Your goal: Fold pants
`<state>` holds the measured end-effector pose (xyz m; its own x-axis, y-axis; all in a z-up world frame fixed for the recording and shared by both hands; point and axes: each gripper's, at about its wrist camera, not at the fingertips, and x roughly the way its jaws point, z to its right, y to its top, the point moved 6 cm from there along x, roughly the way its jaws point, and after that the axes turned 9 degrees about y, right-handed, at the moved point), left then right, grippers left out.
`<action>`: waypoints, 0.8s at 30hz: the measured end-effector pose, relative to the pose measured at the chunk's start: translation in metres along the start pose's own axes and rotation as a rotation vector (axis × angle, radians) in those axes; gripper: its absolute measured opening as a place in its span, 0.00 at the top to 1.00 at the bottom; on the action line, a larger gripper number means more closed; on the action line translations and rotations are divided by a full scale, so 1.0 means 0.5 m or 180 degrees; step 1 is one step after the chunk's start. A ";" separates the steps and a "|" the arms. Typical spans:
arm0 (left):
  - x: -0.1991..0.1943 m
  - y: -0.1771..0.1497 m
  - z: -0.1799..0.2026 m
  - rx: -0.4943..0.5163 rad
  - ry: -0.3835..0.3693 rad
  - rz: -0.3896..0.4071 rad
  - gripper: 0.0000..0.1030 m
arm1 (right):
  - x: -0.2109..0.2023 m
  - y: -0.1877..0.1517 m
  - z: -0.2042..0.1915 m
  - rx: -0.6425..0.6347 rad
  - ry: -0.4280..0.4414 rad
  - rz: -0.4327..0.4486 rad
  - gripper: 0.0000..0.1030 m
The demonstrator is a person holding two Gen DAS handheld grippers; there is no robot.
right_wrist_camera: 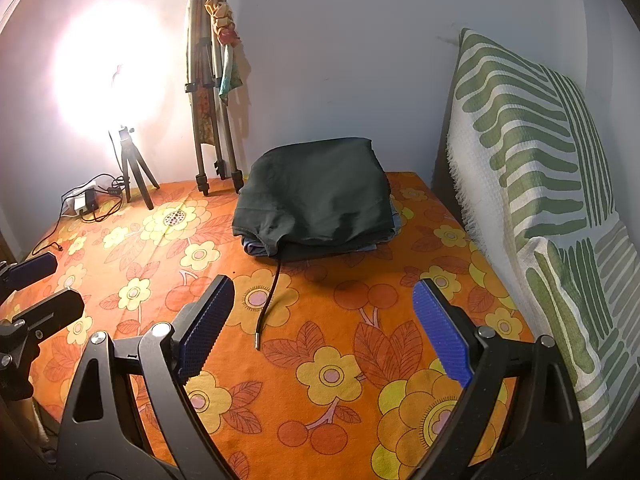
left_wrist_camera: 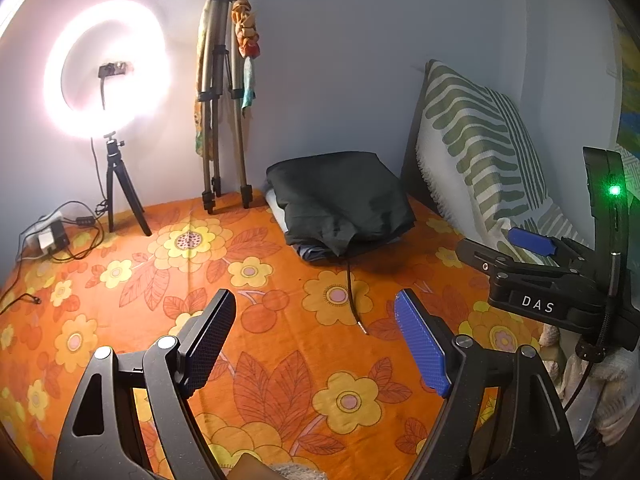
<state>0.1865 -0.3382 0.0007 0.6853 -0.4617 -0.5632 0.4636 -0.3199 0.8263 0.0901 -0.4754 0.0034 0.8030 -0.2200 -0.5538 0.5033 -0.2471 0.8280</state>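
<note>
- The left gripper [left_wrist_camera: 316, 340], black-framed with blue ribbed pads, hangs over the near part of the bed with its jaws spread wide and nothing between them.
- The right gripper [right_wrist_camera: 320, 328], of the same make, is likewise spread and empty, hovering beside the left one, nearer the bed's right edge.
- Beyond both lies the dark green pair of pants [right_wrist_camera: 316, 196], already folded into a compact rectangle near the far edge of the orange flower-patterned bedsheet [right_wrist_camera: 320, 400], resting on top of other folded cloth; its black drawstring [right_wrist_camera: 270, 300] trails forward onto the sheet toward the grippers.
- A green-and-white striped cushion [right_wrist_camera: 540, 200] leans along the right edge; a folded metal tripod [right_wrist_camera: 208, 92] and a glowing ring light [left_wrist_camera: 106, 68] stand at the far left corner.
- Judgement: the folding looks finished, or nearly so, with both tools clear of the cloth.
- Any next move would call for little more than tucking the loose drawstring under the fold, approaching low and pinching only the cord, so the stack is not disturbed.
</note>
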 end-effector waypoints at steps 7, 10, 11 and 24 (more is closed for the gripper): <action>0.000 0.000 0.002 -0.0003 0.0009 0.0007 0.20 | 0.001 -0.003 -0.002 -0.0009 0.0000 -0.0007 0.10; 0.000 0.000 0.001 -0.0002 0.0015 0.0011 0.20 | 0.001 -0.004 -0.003 -0.0011 0.0002 -0.0008 0.10; -0.001 0.000 0.000 -0.0001 0.0011 0.0010 0.20 | 0.001 -0.003 -0.003 -0.0010 0.0002 -0.0007 0.10; -0.003 -0.002 -0.008 0.0000 0.0105 0.0037 0.20 | 0.003 -0.007 -0.007 -0.0022 0.0010 -0.0014 0.10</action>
<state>0.1874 -0.3339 0.0005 0.7088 -0.4378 -0.5532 0.4555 -0.3148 0.8327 0.0906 -0.4714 -0.0001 0.8018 -0.2160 -0.5572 0.5090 -0.2415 0.8262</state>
